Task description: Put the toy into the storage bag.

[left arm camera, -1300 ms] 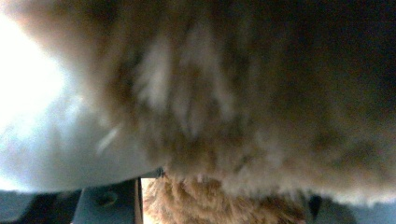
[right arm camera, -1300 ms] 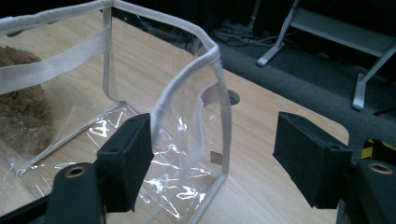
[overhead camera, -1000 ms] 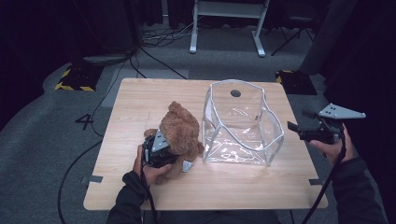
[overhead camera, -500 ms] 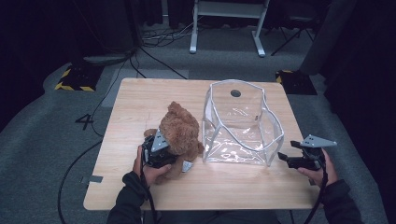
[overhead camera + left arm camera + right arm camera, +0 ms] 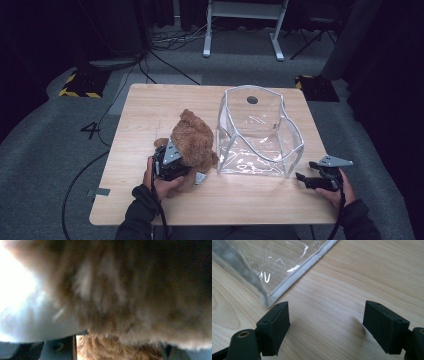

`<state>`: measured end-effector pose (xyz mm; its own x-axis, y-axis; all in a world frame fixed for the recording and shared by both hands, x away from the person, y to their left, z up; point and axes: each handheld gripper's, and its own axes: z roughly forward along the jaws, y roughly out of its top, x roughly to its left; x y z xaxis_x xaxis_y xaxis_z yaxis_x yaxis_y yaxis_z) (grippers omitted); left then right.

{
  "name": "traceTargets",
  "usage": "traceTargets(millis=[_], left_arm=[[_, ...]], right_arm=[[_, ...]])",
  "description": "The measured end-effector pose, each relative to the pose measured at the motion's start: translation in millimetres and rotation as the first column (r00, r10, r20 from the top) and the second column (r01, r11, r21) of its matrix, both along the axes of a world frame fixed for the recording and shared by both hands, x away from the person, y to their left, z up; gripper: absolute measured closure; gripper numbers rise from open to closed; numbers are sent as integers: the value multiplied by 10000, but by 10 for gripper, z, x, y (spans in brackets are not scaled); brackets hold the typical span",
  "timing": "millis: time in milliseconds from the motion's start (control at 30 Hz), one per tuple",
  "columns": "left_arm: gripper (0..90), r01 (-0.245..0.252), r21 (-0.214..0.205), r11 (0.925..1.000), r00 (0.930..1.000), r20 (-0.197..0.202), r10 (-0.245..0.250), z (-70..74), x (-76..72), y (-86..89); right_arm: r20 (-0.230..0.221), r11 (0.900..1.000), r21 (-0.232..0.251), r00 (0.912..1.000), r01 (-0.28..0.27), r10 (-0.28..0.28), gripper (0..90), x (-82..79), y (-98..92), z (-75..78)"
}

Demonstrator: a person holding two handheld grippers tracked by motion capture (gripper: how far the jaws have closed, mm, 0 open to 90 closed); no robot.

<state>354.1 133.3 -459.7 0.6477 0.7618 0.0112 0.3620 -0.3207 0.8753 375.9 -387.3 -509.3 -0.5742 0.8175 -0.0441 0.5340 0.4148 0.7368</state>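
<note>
Since the earlier frames our right gripper has dropped from above the table's right edge to just over the tabletop near its front right corner, while our left gripper has kept its place on the bear. Its jaws have just been closing a little further, with the bear's fur between them; the left gripper view shows brown plush pressed right against the camera, so we judge it clamped on the bear.

Our right gripper's jaws stand wide apart with nothing between them; in the right gripper view they hover over bare wood, just beside the near right corner of the clear bag.

The bear sits left of the table's middle, toward the front edge, touching or nearly touching the bag's left wall. The bag stands open-topped and empty toward the right edge.

As we read it, the work is early: the bear is gripped but not lifted, the bag is not yet held, and putting the bear inside remains.
</note>
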Motion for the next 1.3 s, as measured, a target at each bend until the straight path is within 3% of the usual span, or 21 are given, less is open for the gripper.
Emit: traceTargets(millis=[67,100,200,467,1033,1300], left_arm=[[538,-144,-86,9999,9998,153,145,-7,-16,-18],[546,167,870,9961,9996,216,-186,24,-21,34],[558,61,343,9994,9995,313,-71,28,-53,-5],[587,266,-438,9987,9992,319,-252,86,-69,78],[591,-76,-963,9953,9953,957,169,332,-46,160],[590,-89,-1177,9930,9898,1405,255,468,-31,181]], right_arm=[[55,10000,17,10000,-31,31,218,-3,9,0],[20,10000,13,10000,-17,17,217,4,20,-9],[122,10000,45,9999,-64,64,214,-1,36,-25],[-21,9997,233,10000,28,-28,218,-10,15,-32],[-67,9996,299,10000,5,-3,214,-6,9,-35],[-67,9995,301,10000,9,-7,214,-5,9,-35]])
